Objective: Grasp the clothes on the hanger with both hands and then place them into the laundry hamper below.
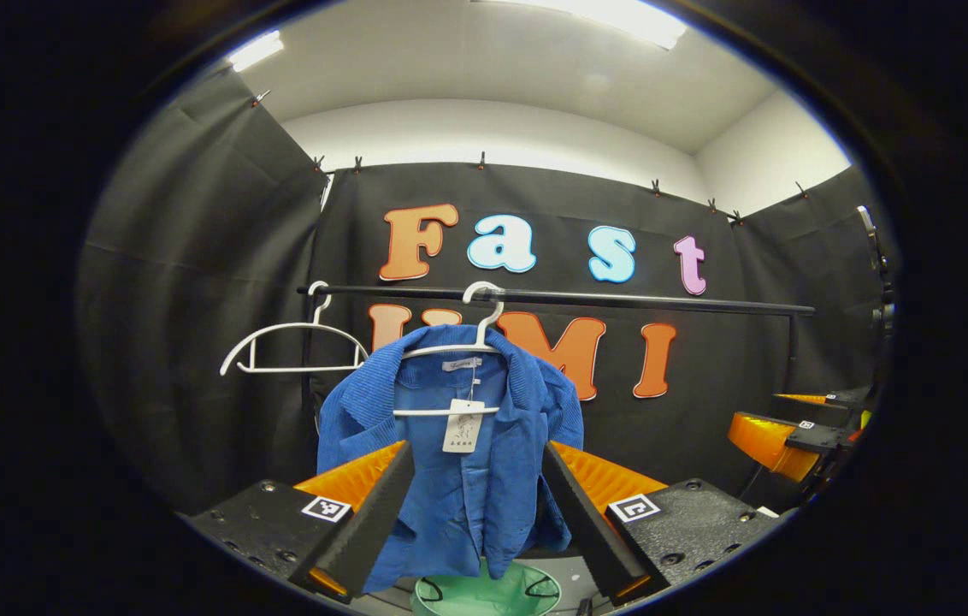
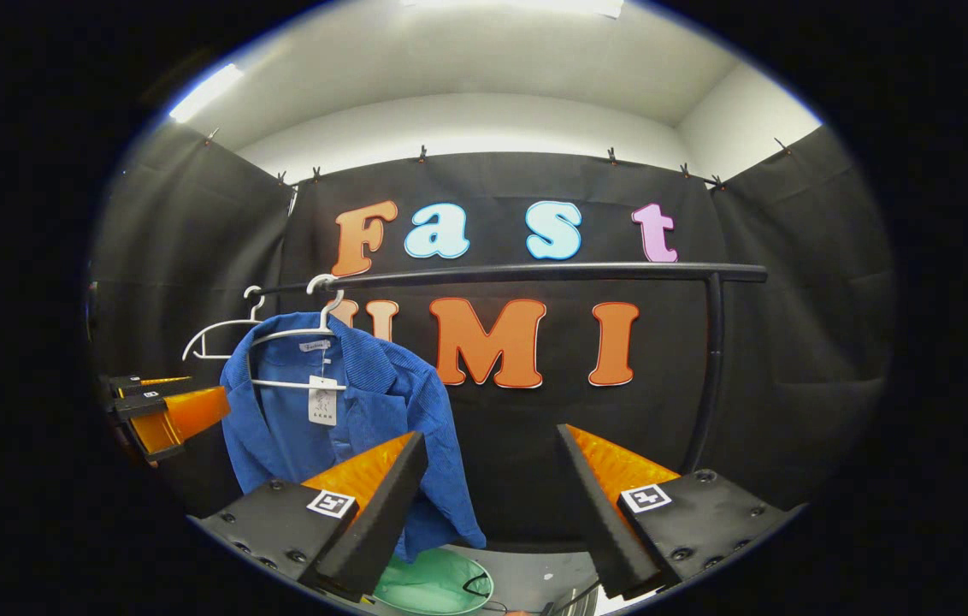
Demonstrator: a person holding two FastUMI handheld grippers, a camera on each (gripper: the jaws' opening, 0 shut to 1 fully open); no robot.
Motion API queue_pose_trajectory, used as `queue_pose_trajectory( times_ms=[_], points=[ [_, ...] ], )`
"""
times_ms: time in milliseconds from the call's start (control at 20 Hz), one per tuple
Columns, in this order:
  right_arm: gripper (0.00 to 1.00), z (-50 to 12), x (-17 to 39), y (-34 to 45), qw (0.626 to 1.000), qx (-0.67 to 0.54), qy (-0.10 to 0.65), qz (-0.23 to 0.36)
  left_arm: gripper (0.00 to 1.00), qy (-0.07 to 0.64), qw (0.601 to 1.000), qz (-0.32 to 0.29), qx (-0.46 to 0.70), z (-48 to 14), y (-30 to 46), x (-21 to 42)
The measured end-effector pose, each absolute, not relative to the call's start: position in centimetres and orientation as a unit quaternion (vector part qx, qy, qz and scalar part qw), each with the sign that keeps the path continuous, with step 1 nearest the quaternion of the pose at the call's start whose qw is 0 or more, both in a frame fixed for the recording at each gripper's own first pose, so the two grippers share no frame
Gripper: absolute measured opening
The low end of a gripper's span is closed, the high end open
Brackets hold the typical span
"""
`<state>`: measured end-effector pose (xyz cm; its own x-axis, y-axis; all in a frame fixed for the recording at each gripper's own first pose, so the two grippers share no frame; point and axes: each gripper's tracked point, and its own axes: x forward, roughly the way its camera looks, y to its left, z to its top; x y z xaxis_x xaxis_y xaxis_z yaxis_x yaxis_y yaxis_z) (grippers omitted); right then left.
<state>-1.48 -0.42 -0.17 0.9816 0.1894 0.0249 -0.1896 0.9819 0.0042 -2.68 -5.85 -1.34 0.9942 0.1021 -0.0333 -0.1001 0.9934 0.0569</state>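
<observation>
A blue corduroy jacket point(image 1: 484, 496) with a paper tag hangs on a white hanger point(image 1: 484, 338) from a black rail point(image 1: 621, 301). My left gripper point(image 1: 475, 447) is open and faces the jacket's front. The cloth shows in the wide gap between its fingers, and neither finger presses on it. In the right gripper view the jacket point(image 2: 364, 402) hangs to the left. My right gripper point(image 2: 491, 435) is open beside the jacket's right edge, with bare wall between its fingers. A green laundry hamper point(image 1: 484, 597) stands under the jacket, and its rim point(image 2: 437, 590) also shows in the right gripper view.
An empty white hanger point(image 1: 292, 342) hangs on the rail left of the jacket. The rail's upright post point(image 2: 711, 385) stands at the right. The right gripper point(image 1: 779, 441) shows far right in the left gripper view; the left gripper point(image 2: 172, 411) shows far left in the right gripper view.
</observation>
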Motion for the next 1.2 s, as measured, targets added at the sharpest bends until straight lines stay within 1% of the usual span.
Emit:
queue_pose_trajectory(
  times_ms=[350, 400, 450, 500, 550, 600, 650, 700, 750, 800, 850, 900, 950, 1000, 1050, 1100, 1150, 1200],
  points=[
    [0.94, -1.2, 0.4, 5.2, 0.993, 0.004, -0.011, 0.116, 0.91, 0.037, 0.997, 0.064, 0.033, -3.2, -1.8, -1.5],
    [0.94, -1.6, 0.8, 6.1, 0.993, 0.005, -0.008, 0.119, 0.95, 0.04, 0.996, 0.065, 0.037, -3.5, -1.2, -1.3],
    [0.94, -2.1, 1.2, 7.0, 0.993, 0.004, -0.004, 0.121, 0.95, 0.043, 0.996, 0.065, 0.04, -4.0, -0.5, -1.1],
    [0.94, -2.6, 1.8, 7.8, 0.993, 0.003, 0.001, 0.122, 0.92, 0.047, 0.996, 0.067, 0.041, -4.5, 0.3, -0.8],
    [0.94, -3.1, 2.2, 8.6, 0.992, 0.005, 0.005, 0.123, 0.92, 0.053, 0.995, 0.069, 0.039, -5.1, 1.1, -0.6],
    [0.98, -3.5, 2.8, 9.3, 0.992, 0.007, 0.008, 0.123, 0.94, 0.059, 0.995, 0.068, 0.035, -5.7, 1.8, -0.3],
    [0.98, -3.9, 3.5, 10.1, 0.992, 0.009, 0.011, 0.122, 0.92, 0.066, 0.995, 0.064, 0.031, -6.3, 2.3, 0.1],
    [0.94, -4.3, 4.1, 10.6, 0.993, 0.01, 0.013, 0.118, 0.95, 0.071, 0.995, 0.056, 0.033, -6.7, 2.6, 0.5],
    [0.98, -4.8, 4.6, 11.1, 0.993, 0.011, 0.015, 0.116, 0.95, 0.073, 0.995, 0.052, 0.038, -6.9, 3.1, 0.9],
    [0.97, -5.3, 5.1, 11.7, 0.993, 0.01, 0.016, 0.114, 0.92, 0.072, 0.995, 0.051, 0.041, -7.1, 3.5, 1.3],
    [0.98, -5.7, 5.8, 12.4, 0.993, 0.01, 0.017, 0.113, 0.92, 0.073, 0.995, 0.047, 0.041, -7.5, 3.8, 1.7],
    [0.97, -6.1, 6.2, 13.1, 0.993, 0.011, 0.02, 0.114, 0.95, 0.076, 0.995, 0.044, 0.037, -8.0, 4.0, 2.2],
    [0.94, -6.7, 6.8, 13.8, 0.993, 0.013, 0.025, 0.117, 0.92, 0.081, 0.995, 0.042, 0.031, -8.6, 4.2, 2.5],
    [0.97, -7.2, 7.3, 14.5, 0.992, 0.015, 0.031, 0.121, 0.95, 0.086, 0.995, 0.041, 0.028, -9.0, 4.4, 2.8],
    [0.97, -7.6, 7.9, 15.1, 0.991, 0.017, 0.036, 0.125, 0.95, 0.089, 0.995, 0.039, 0.027, -9.4, 4.6, 3.1],
    [0.97, -8.0, 8.4, 15.8, 0.991, 0.019, 0.039, 0.13, 0.92, 0.09, 0.995, 0.04, 0.028, -9.7, 4.9, 3.4],
    [1.0, -8.3, 8.9, 16.6, 0.99, 0.021, 0.038, 0.138, 0.95, 0.091, 0.995, 0.041, 0.029, -10.0, 5.3, 3.8],
    [0.94, -8.4, 9.3, 17.2, 0.989, 0.024, 0.037, 0.144, 0.95, 0.094, 0.994, 0.041, 0.026, -10.3, 5.6, 4.2]
  ],
)
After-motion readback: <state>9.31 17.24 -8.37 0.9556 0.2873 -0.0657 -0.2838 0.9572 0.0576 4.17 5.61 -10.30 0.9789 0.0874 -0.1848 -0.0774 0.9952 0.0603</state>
